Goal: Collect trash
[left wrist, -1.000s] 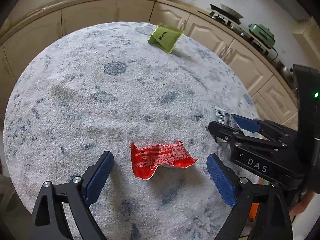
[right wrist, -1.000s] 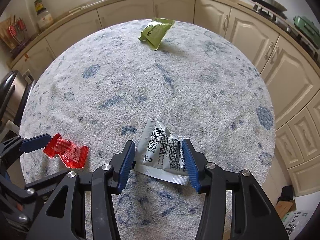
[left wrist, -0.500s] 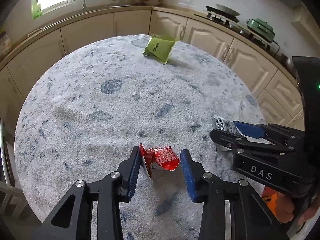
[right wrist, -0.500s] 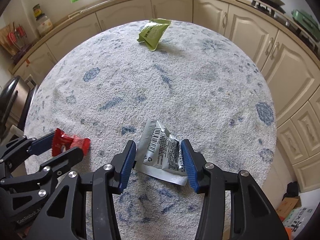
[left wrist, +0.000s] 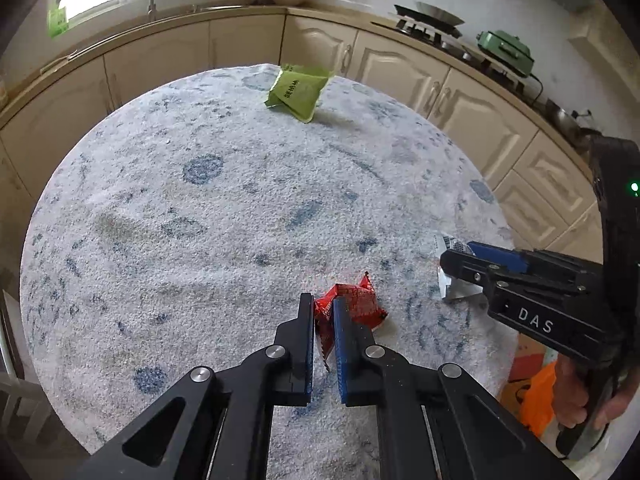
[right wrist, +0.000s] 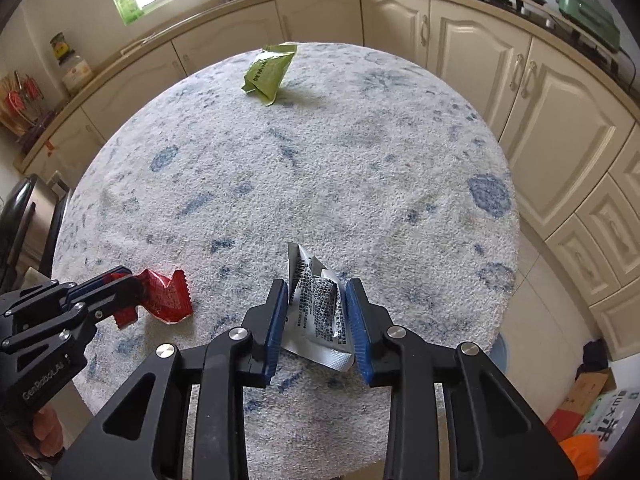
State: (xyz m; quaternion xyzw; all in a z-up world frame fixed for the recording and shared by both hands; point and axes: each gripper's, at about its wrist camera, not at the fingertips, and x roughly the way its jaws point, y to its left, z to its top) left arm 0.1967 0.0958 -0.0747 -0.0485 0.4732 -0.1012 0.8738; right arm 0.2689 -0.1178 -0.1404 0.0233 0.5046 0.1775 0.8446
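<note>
A crumpled red wrapper (left wrist: 358,300) lies near the front of the round, fuzzy white-and-blue table (left wrist: 200,220). My left gripper (left wrist: 323,300) is shut on its left end, and part of the wrapper sticks out to the right. In the right wrist view the same gripper (right wrist: 120,280) pinches the red wrapper (right wrist: 168,296). A silver printed wrapper (right wrist: 320,312) stands buckled between the blue pads of my right gripper (right wrist: 317,285). Its jaws are closing and press on both sides. A green packet (left wrist: 298,90) (right wrist: 270,72) rests at the far edge.
Cream kitchen cabinets (right wrist: 560,92) curve around the table, with a hob and a green appliance (left wrist: 506,50) on the counter at the right. On the floor right of the table are a cardboard box and an orange bag (left wrist: 536,400). A dark chair (right wrist: 24,220) stands at the left.
My left jaws went from wide open to shut on the red wrapper, crumpling it. My right jaws narrowed on the silver wrapper, which buckled upward from lying flat.
</note>
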